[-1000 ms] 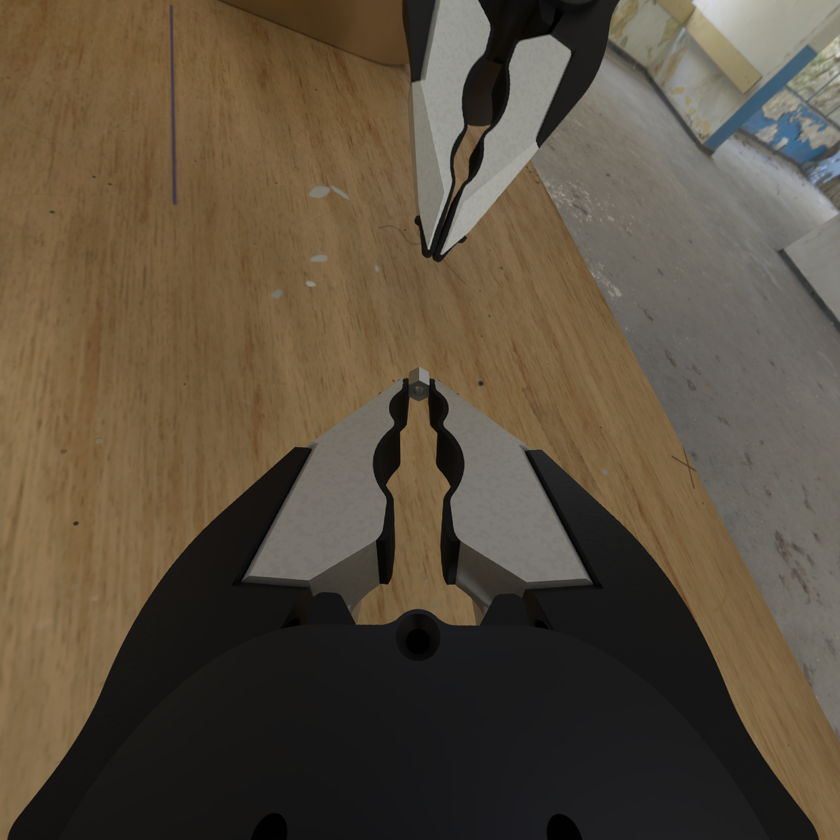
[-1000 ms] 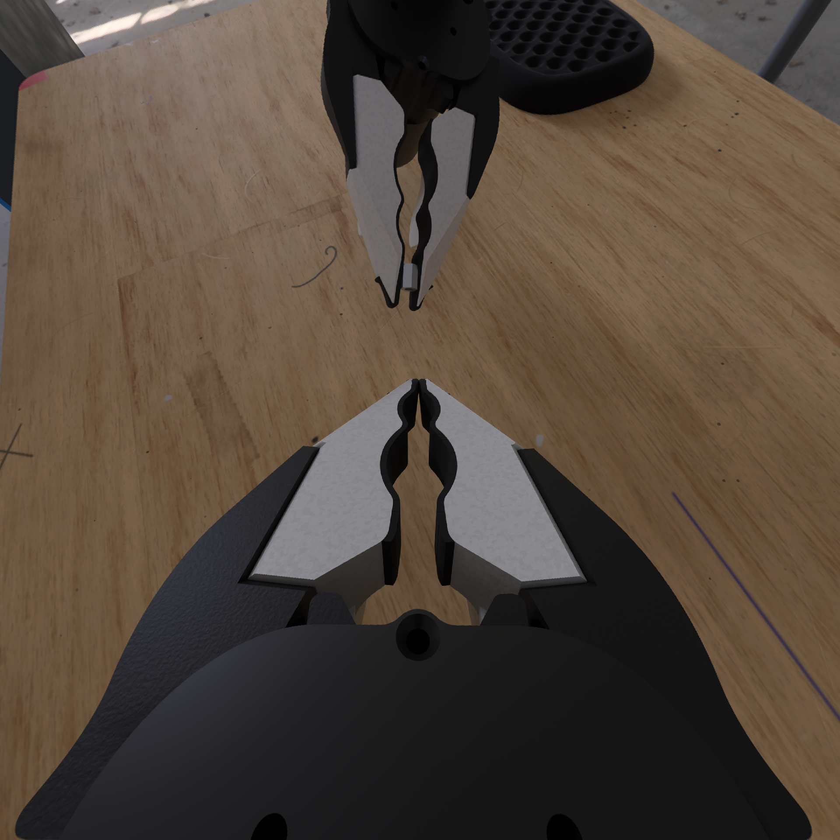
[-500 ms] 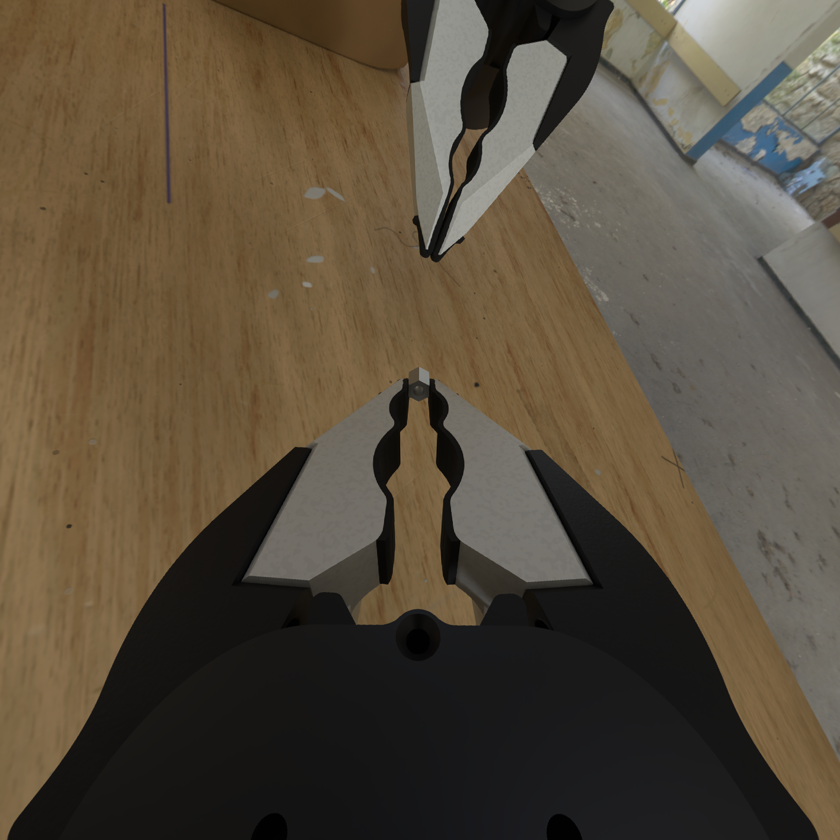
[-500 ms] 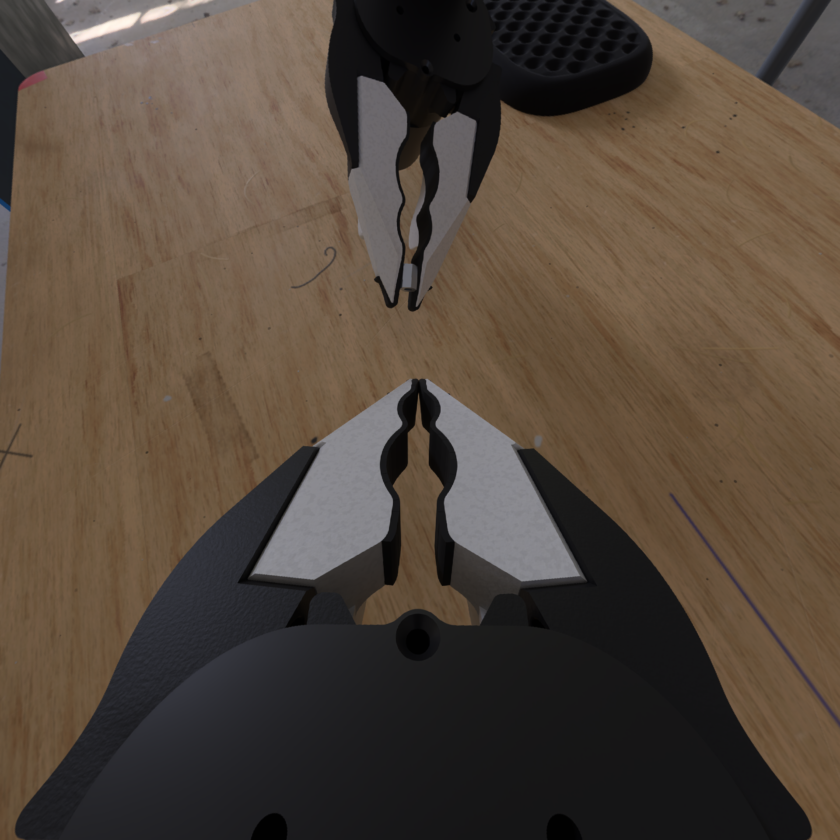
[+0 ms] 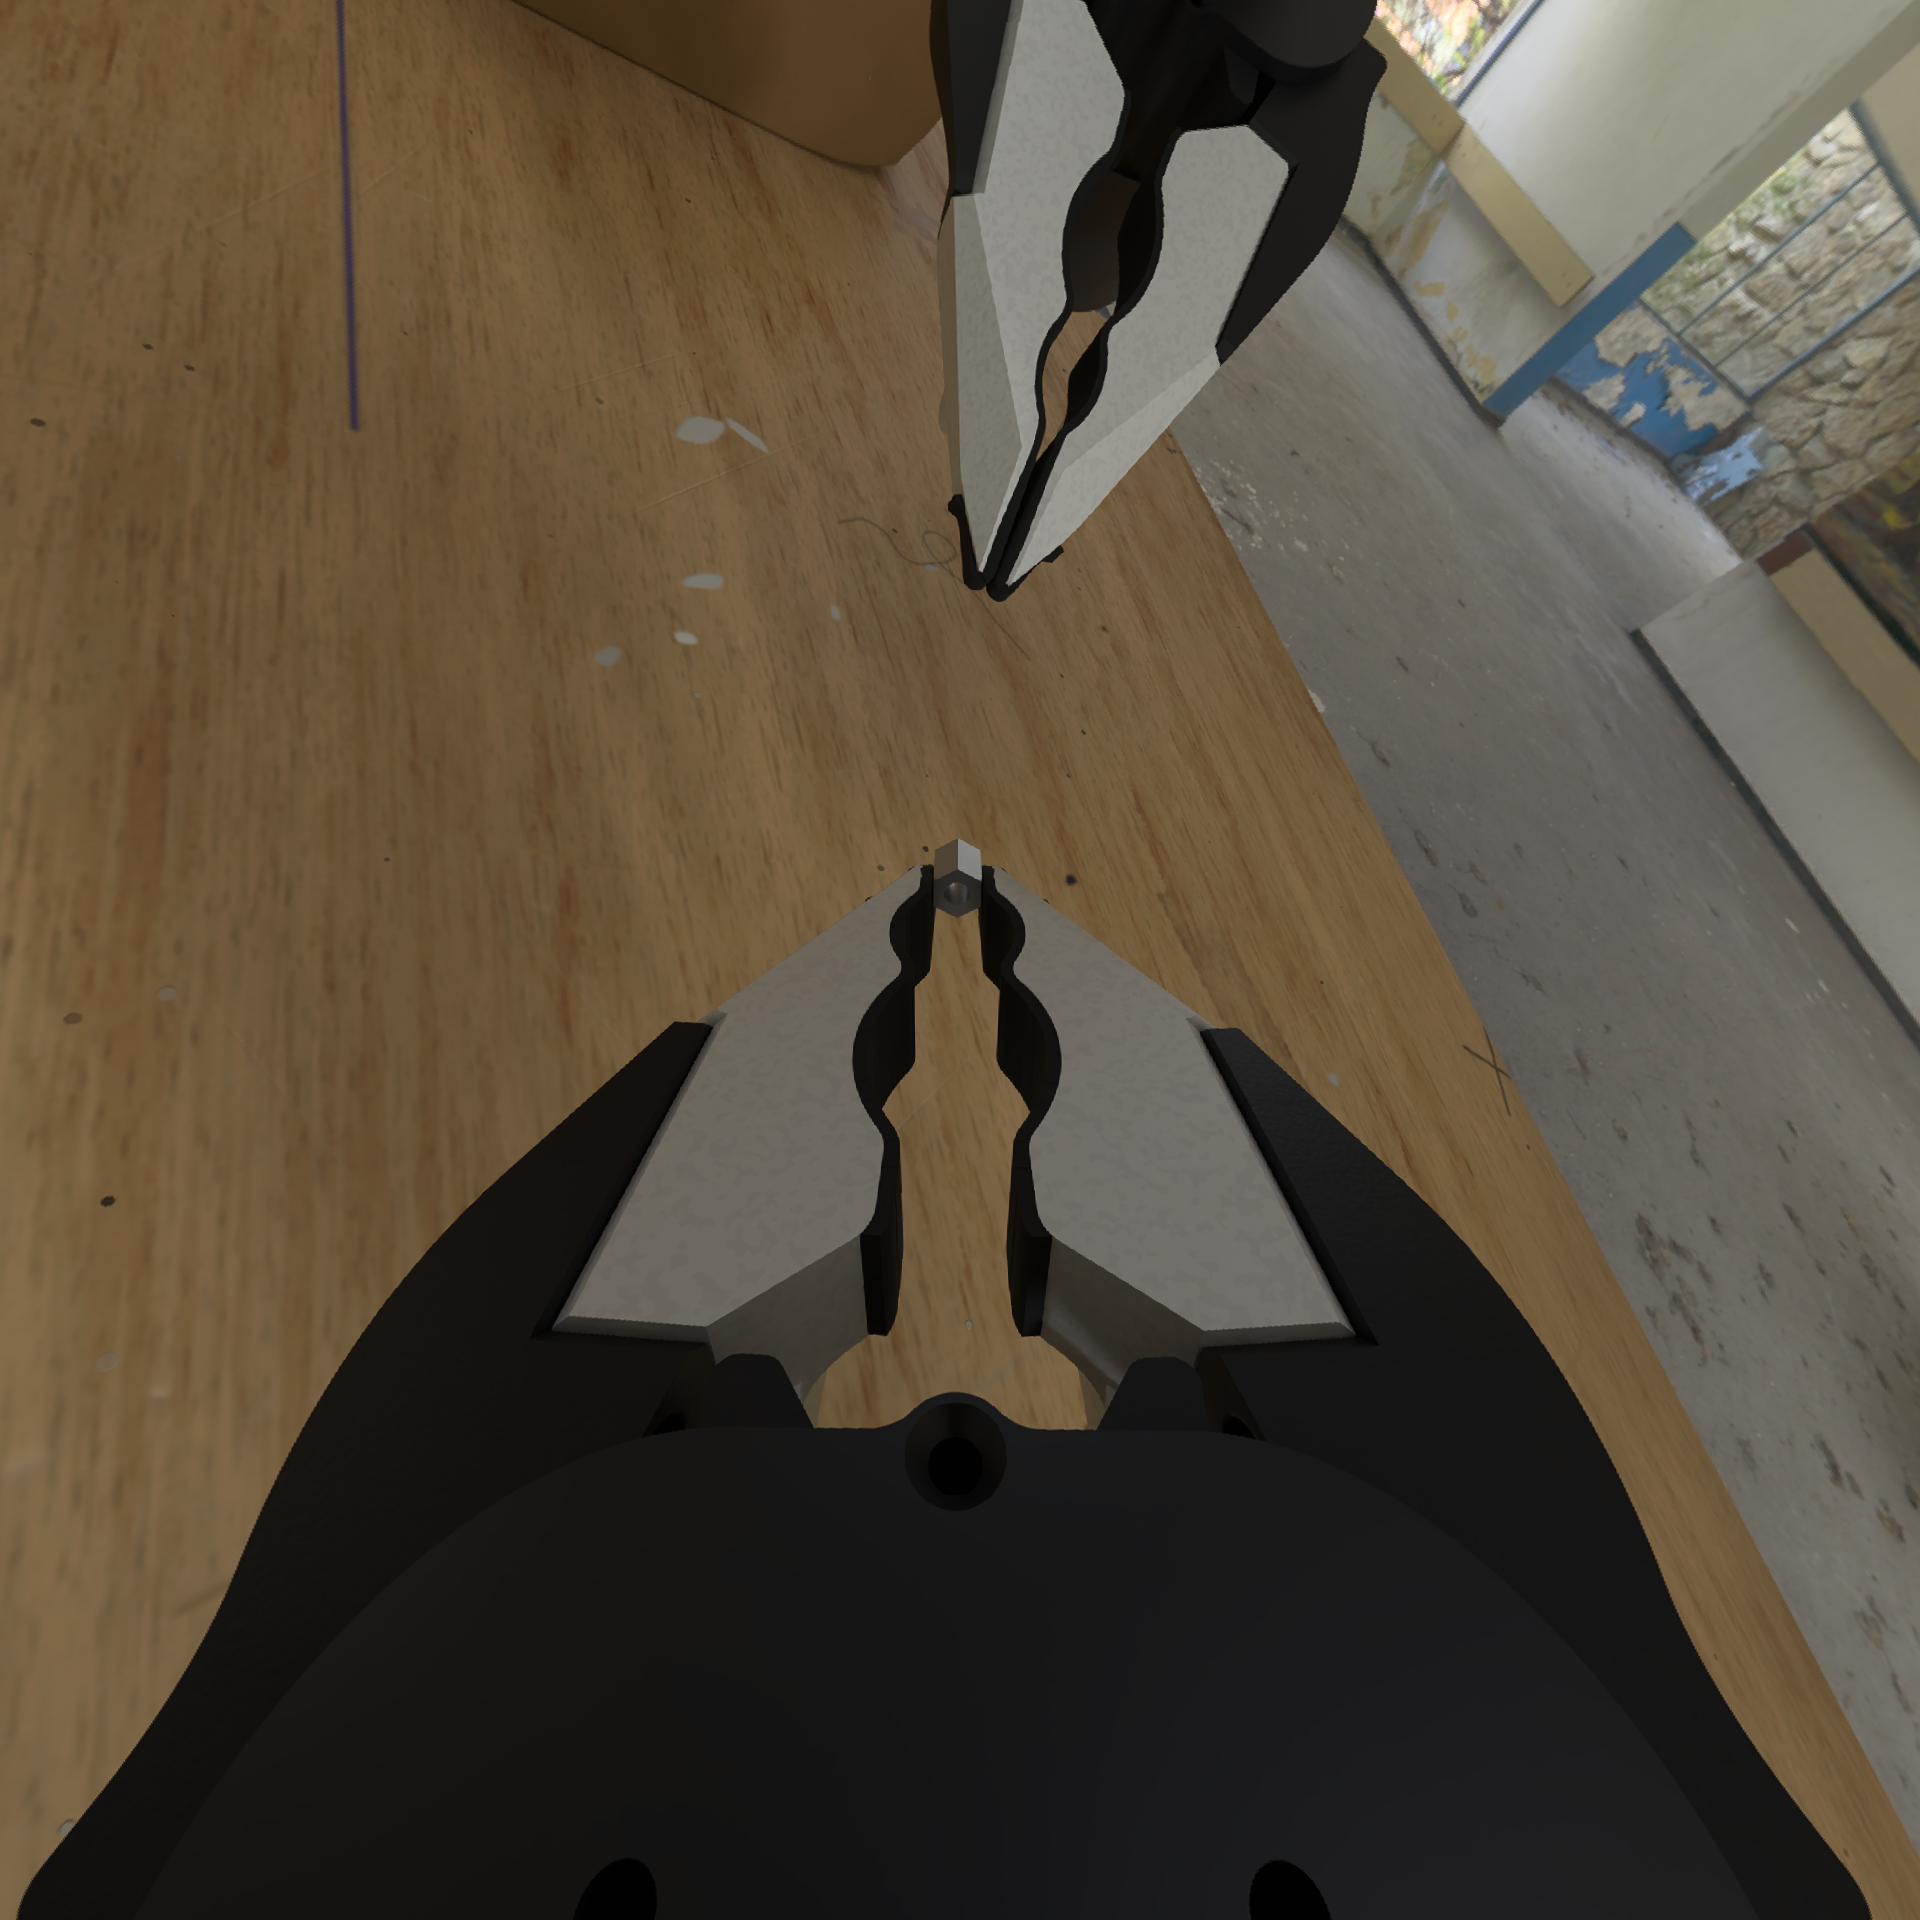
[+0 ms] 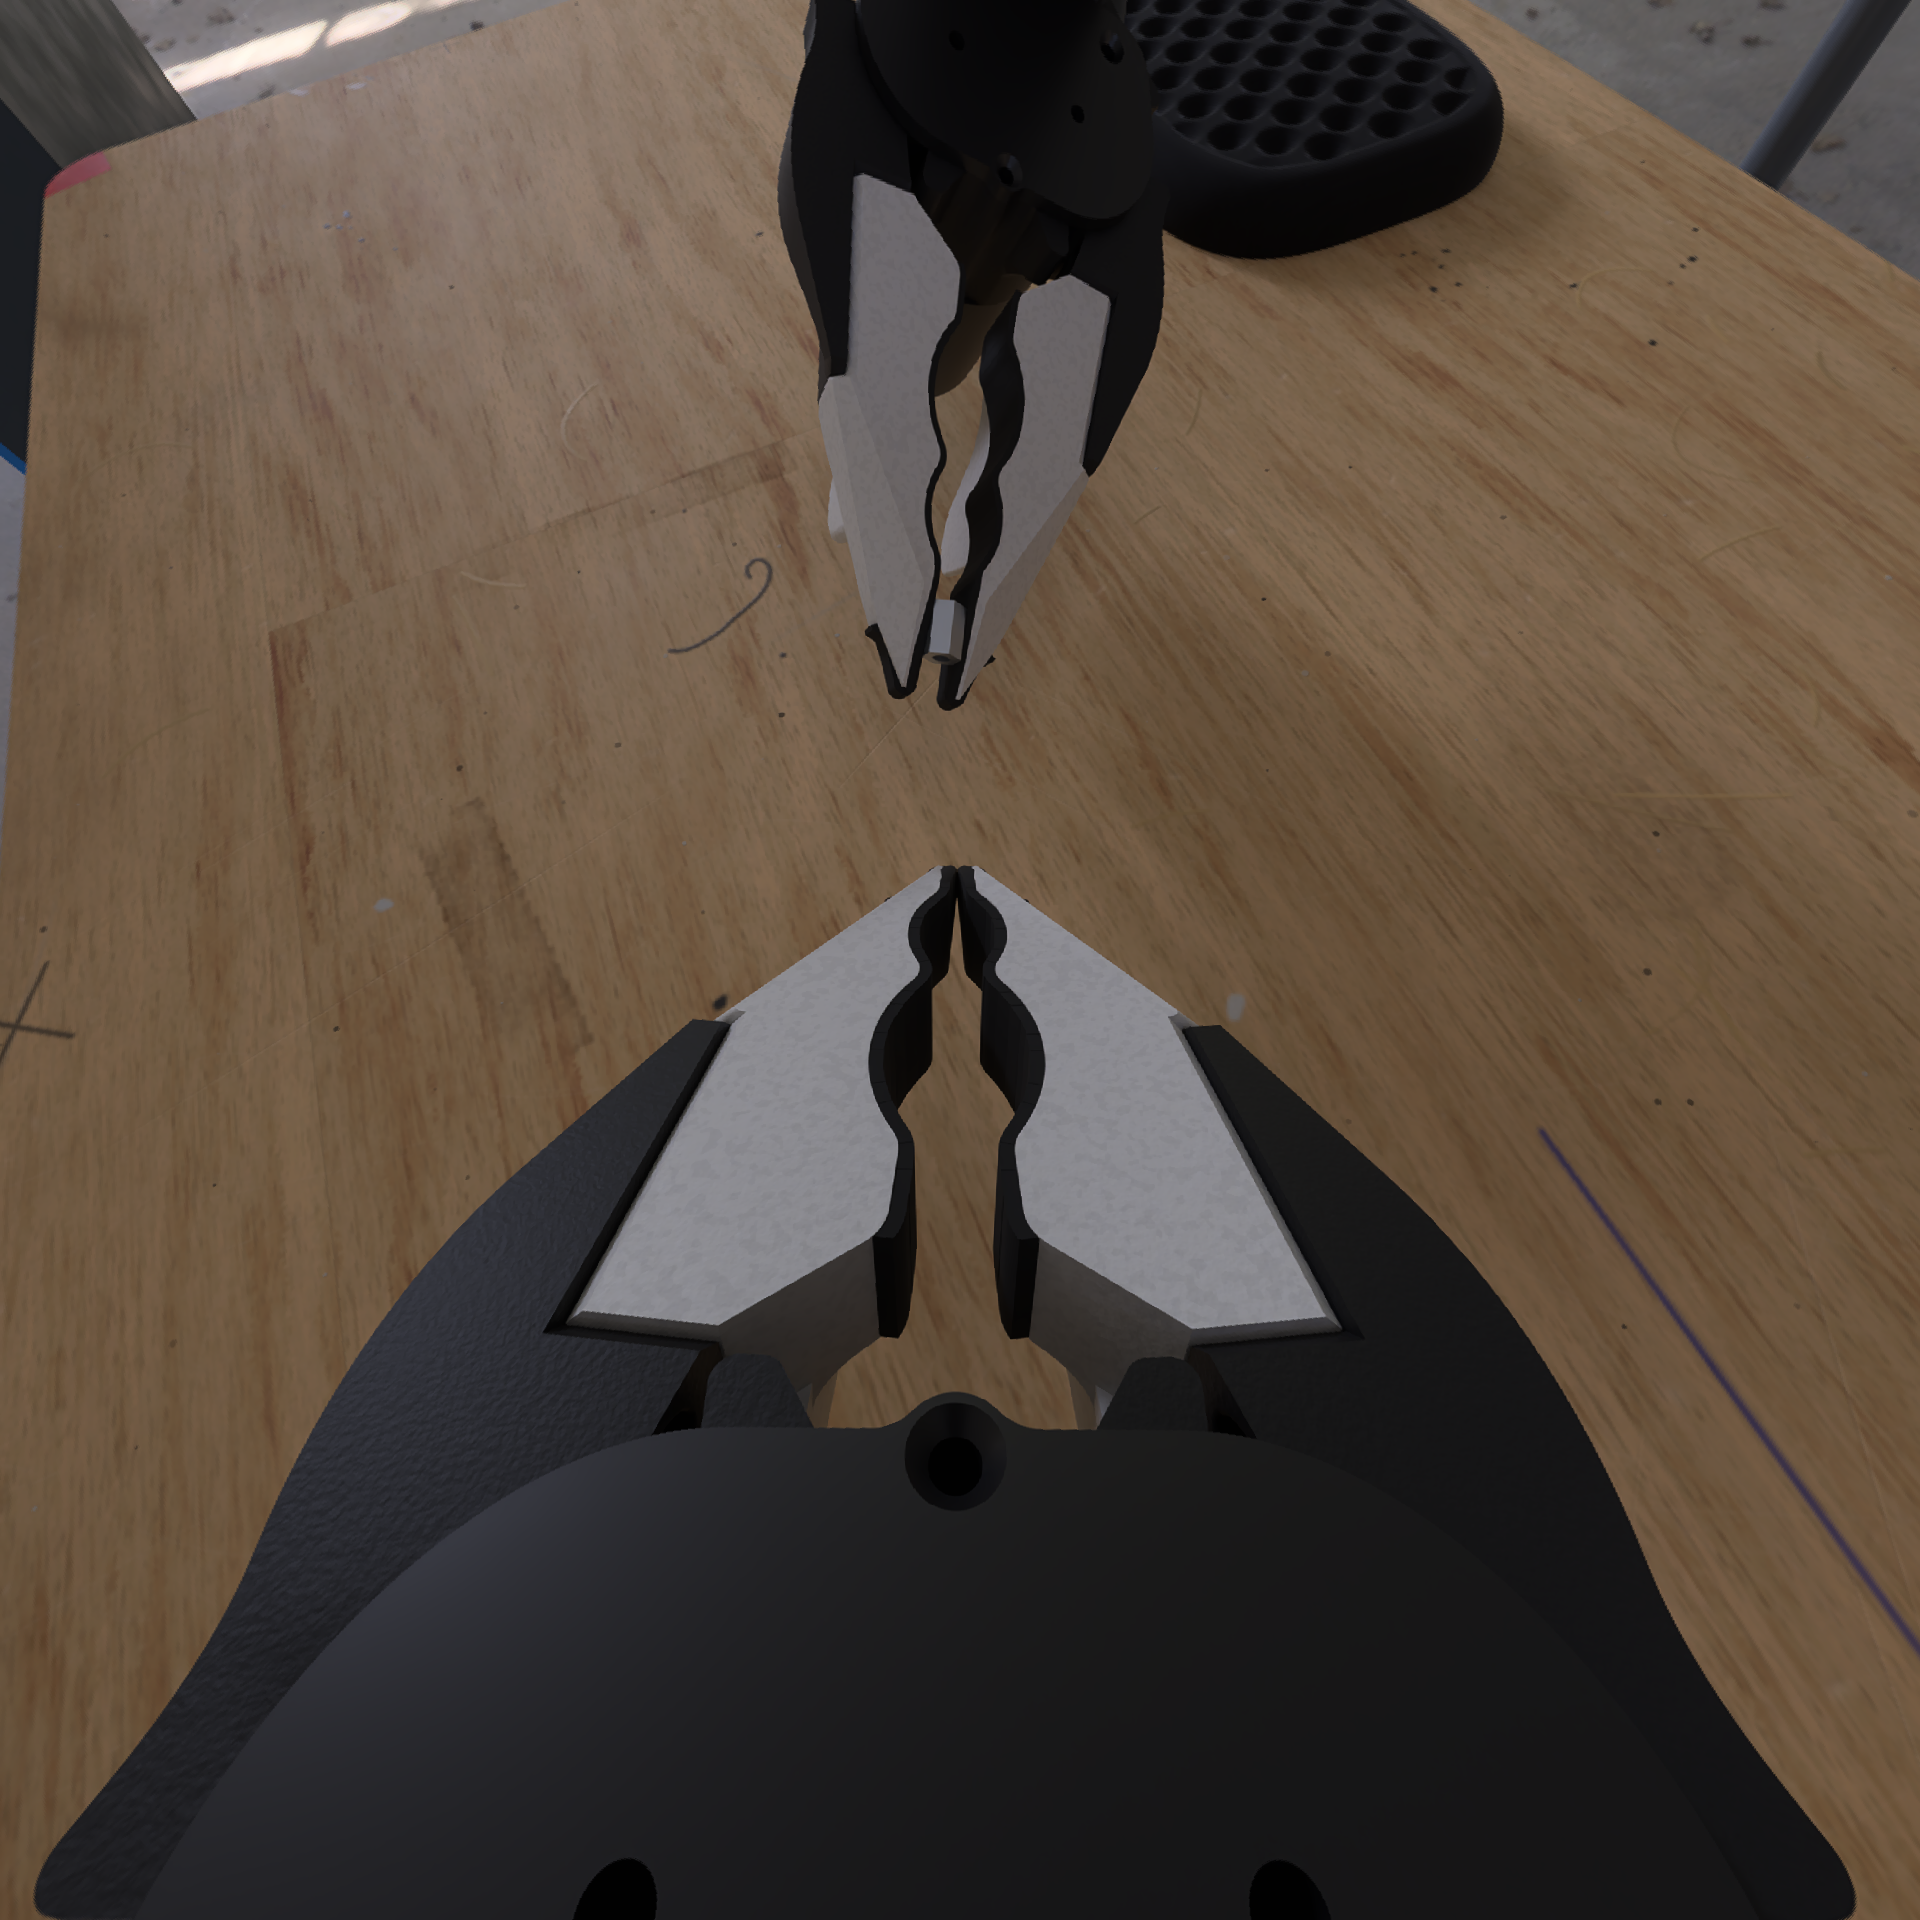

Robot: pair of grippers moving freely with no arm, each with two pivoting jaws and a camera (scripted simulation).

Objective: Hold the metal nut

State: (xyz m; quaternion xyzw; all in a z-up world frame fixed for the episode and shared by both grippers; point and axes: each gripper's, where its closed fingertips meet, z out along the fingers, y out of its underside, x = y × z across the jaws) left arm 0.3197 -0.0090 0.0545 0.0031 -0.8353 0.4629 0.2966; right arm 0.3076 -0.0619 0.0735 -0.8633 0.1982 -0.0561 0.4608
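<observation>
— The fingers (image 5: 831,1039) of the left gripper (image 5: 957,883) are pinched on the nut (image 5: 956,883), right at their tips; it sits between the pads, up off the table (image 5: 416,831), with its hole facing back toward the gripper.

— And the right gripper (image 6: 954,878)?

— Closed on nothing; tips pressed together, only a hairline gap behind them; it points at the left one from across the table, tip toward tip, well apart, both above bare wood.

— Any room round them?

— Plenty on the wood to either side; a few pale flecks (image 5: 701,428) and a thin purple line (image 5: 348,208) off to one side. The table's long edge (image 5: 1351,790) runs just beside the right gripper's tips, with concrete floor (image 5: 1558,935) beyond it.

— Anything crowding the far ends?

— A black honeycomb tray (image 6: 1320,114) behind the left gripper, near the far edge; a tan box (image 5: 790,73) behind the right one; neither touches a gripper.
</observation>
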